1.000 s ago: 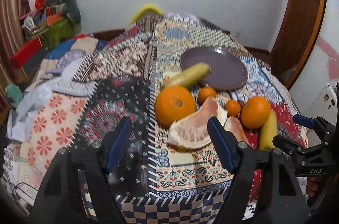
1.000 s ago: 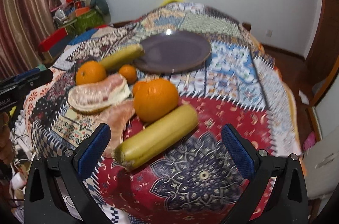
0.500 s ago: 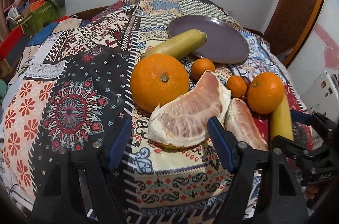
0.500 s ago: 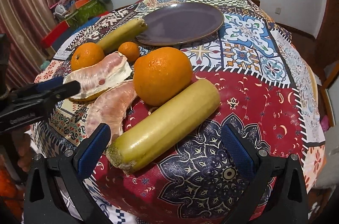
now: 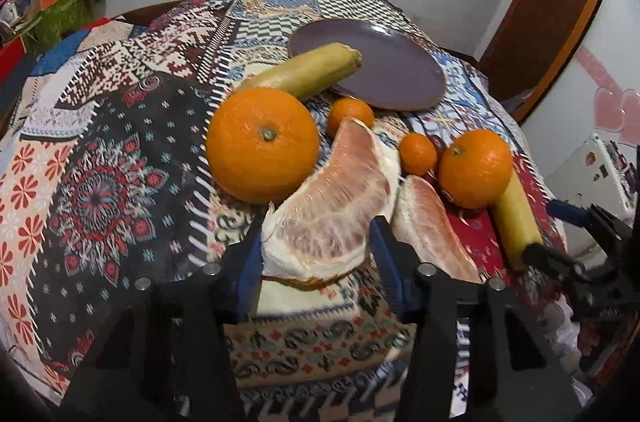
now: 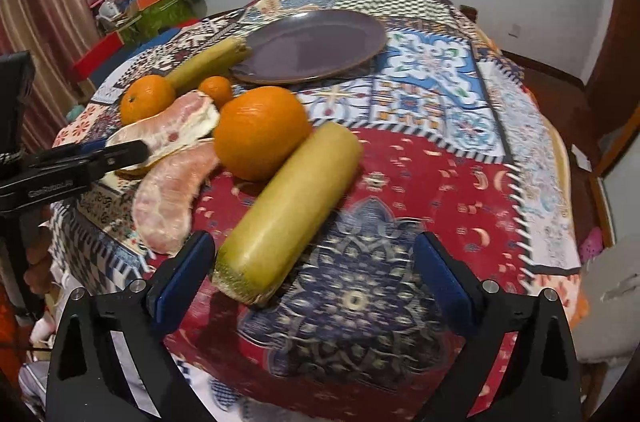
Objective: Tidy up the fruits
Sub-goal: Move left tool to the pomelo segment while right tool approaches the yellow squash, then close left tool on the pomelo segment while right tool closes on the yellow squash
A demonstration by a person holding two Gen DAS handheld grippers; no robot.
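Observation:
Fruit lies on a patterned cloth. My left gripper (image 5: 316, 258) has narrowed around the near end of a peeled pomelo wedge (image 5: 332, 214); both blue pads touch or nearly touch it. A second wedge (image 5: 432, 234) lies to its right. A big orange (image 5: 262, 144), two small tangerines (image 5: 351, 114) (image 5: 418, 154), another orange (image 5: 475, 168) and two yellow-green banana pieces (image 5: 308, 72) (image 5: 516, 218) lie around. The purple plate (image 5: 400, 78) is behind. My right gripper (image 6: 312, 276) is open, its left pad next to the near banana piece (image 6: 292, 210).
The table (image 6: 500, 126) drops off at the near and right edges. A pile of boxes and bags (image 6: 152, 2) stands by the back wall at left. A wooden door (image 5: 552, 6) is at right. The left gripper also shows in the right wrist view (image 6: 92, 158).
Both grippers moved forward and down toward the fruit. The left jaws narrowed from wide open to around the pomelo wedge. The right gripper came closer to the near banana piece.

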